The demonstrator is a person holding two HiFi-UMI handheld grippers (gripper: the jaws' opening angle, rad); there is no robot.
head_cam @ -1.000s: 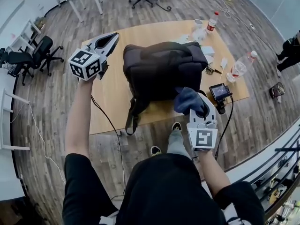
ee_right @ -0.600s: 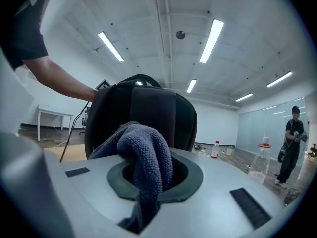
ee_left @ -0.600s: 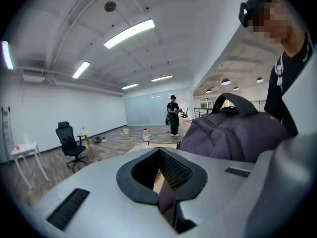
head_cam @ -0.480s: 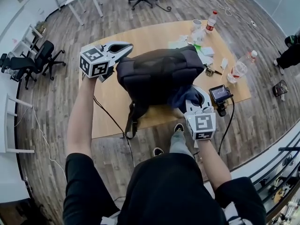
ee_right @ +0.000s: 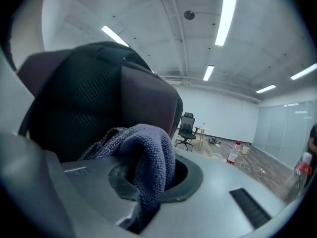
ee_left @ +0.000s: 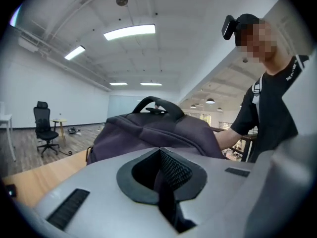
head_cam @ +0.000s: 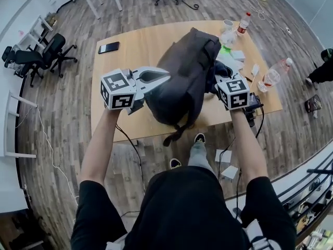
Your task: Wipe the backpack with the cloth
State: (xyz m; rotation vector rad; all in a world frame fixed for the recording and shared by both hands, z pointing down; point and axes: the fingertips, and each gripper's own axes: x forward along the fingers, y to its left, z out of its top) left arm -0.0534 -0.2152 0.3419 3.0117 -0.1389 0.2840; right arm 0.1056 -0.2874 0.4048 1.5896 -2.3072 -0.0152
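On the table [head_cam: 119,61], the bag [head_cam: 184,72] is stood on end between 2 grippers. The left gripper [head_cam: 162,77], jaws together and empty, is seemingly braced against its left side. The cloth [ee_right: 148,157] is clamped in the right gripper [head_cam: 219,83] at its right side. Wiping is judged in hand, and a steadied stroke is called for next.

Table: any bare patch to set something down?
Free: the light wooden table's left half, between the black phone and the dark grey fabric backpack. Crowded: the right end, with a clear plastic bottle, red-capped bottle and white cup.
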